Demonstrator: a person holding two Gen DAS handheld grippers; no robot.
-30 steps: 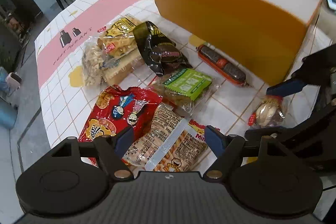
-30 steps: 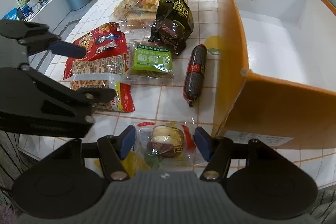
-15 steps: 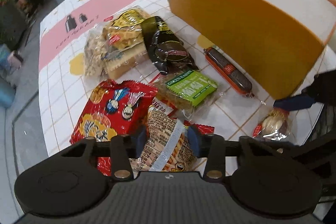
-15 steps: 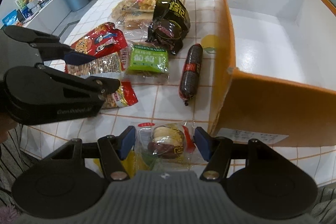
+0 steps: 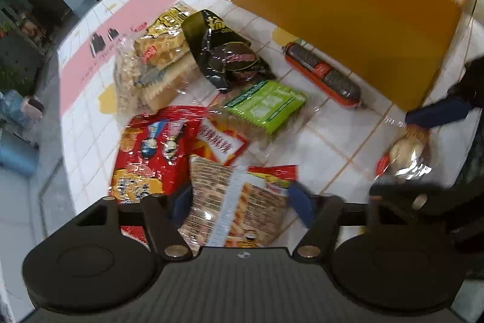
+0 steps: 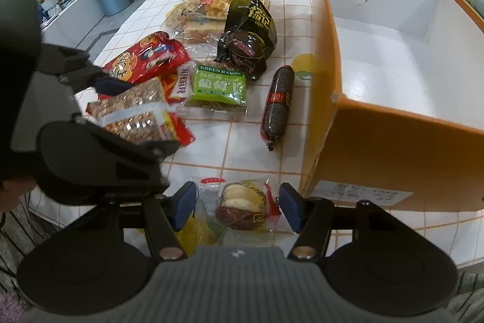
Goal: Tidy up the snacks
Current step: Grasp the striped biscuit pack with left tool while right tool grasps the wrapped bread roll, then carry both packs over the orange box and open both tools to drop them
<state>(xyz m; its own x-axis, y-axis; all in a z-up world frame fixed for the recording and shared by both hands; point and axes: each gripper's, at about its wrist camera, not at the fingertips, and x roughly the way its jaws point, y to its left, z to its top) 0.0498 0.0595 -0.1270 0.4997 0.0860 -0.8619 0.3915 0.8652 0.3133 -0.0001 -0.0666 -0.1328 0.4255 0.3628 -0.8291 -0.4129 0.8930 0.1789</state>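
While the snacks lie scattered over the tiled table [image 6: 242,147], the leftmost of them in the right wrist view is a glossy red cartoon-printed bag [image 6: 148,56], with a clear pack of waffle biscuits [image 6: 211,8] behind it. Nearest the left claw [image 5: 239,202] lies a see-through pack of brown sticks [image 5: 236,202] with a red edge; its jaws, which have just been opening, stand on either side of that pack, and the blurred picture does not let me tell whether the pads press on it. From the right wrist view this claw slants down over the table's left edge, its blue fingertip [image 6: 112,85] beside the red bag. Further right come a green raisin bar [image 6: 219,88] in clear wrap, a shiny black packet [image 6: 249,35] behind it, and a dark sausage [image 6: 278,102] with a red label, lying lengthwise just beside the box. At the near table edge a clear-wrapped pastry [image 6: 242,206], pale on top and dark brown below, sits between the blue pads of the right claw [image 6: 237,206]; the jaws stand released, with a gap on each side of the pastry though the crinkled wrap reaches close to them. That claw points steeply down at the table. Farthest right stands the orange box [image 6: 393,141], open-topped, white inside and holding nothing visible.
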